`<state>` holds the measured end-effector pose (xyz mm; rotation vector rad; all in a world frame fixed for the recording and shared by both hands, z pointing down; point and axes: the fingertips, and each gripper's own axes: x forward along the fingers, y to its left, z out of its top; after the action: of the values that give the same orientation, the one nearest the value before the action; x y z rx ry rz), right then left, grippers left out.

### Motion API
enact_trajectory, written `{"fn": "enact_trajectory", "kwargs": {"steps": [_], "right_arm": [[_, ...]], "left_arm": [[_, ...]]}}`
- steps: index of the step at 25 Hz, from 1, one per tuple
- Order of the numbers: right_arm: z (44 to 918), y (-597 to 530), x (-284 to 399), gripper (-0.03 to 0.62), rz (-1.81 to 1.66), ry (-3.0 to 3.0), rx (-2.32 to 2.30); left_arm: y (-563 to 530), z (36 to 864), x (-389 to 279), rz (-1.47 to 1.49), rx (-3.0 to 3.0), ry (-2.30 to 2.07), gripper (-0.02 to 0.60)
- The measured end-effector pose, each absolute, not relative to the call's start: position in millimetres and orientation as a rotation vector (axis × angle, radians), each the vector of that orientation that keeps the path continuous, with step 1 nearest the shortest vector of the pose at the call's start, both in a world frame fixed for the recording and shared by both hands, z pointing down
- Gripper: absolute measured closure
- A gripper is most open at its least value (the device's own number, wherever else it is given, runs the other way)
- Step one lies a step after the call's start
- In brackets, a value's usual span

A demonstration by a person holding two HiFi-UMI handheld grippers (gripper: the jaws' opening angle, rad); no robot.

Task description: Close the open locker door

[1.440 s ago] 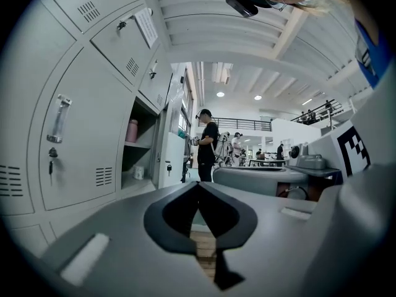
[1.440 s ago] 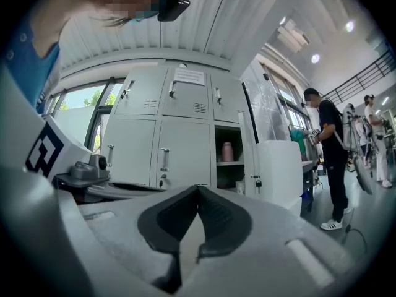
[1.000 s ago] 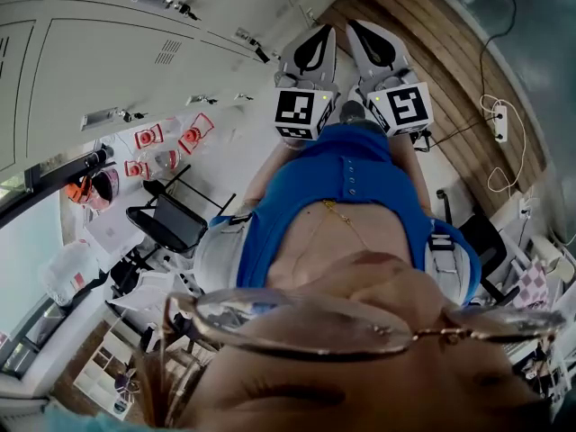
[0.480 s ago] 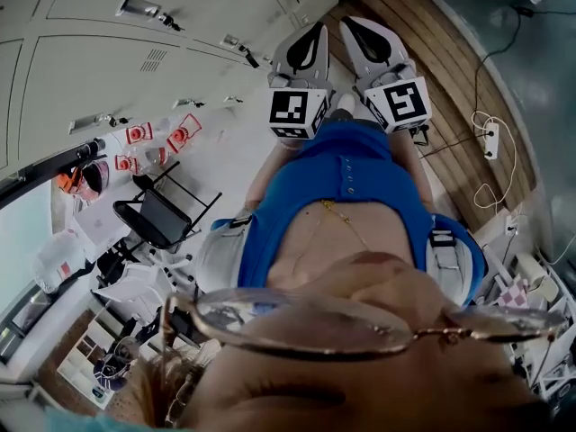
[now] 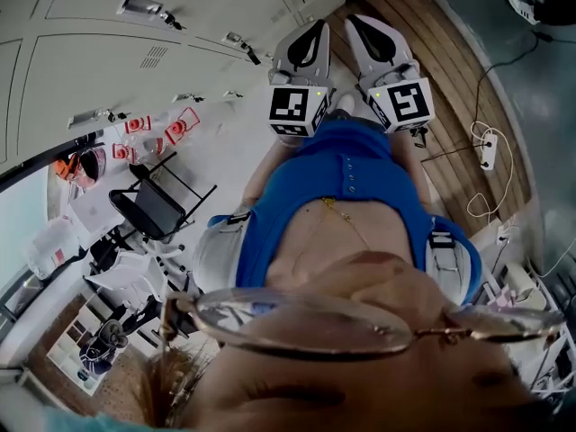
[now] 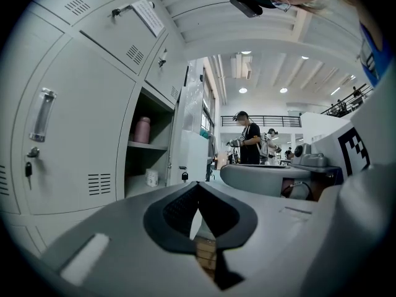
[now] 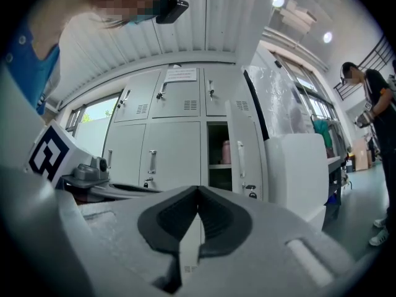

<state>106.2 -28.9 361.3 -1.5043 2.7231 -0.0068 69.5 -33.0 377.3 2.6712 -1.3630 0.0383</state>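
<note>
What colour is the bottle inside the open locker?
Pink. The bottle shows best in the left gripper view.

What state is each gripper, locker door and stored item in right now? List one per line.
left gripper: shut, empty
right gripper: shut, empty
open locker door: swung open
neighbouring locker door: closed
pink bottle: upright on shelf

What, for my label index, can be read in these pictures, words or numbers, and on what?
White paper sheet on a grey metal locker door: printed lines, too blurred to read.
Black-and-white square-marker cubes: patterns, no words.
Nothing else legible.
</note>
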Motion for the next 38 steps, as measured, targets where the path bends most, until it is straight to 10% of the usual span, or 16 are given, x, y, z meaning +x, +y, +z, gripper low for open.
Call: {"fn": "enact_trajectory", "kwargs": {"steps": [38], "right_arm": [[349, -191, 129, 0.526, -0.056, 2.603, -1.510]], "left_arm": [[-206, 406, 65, 0.085, 2.831, -0.834, 0.581]]}}
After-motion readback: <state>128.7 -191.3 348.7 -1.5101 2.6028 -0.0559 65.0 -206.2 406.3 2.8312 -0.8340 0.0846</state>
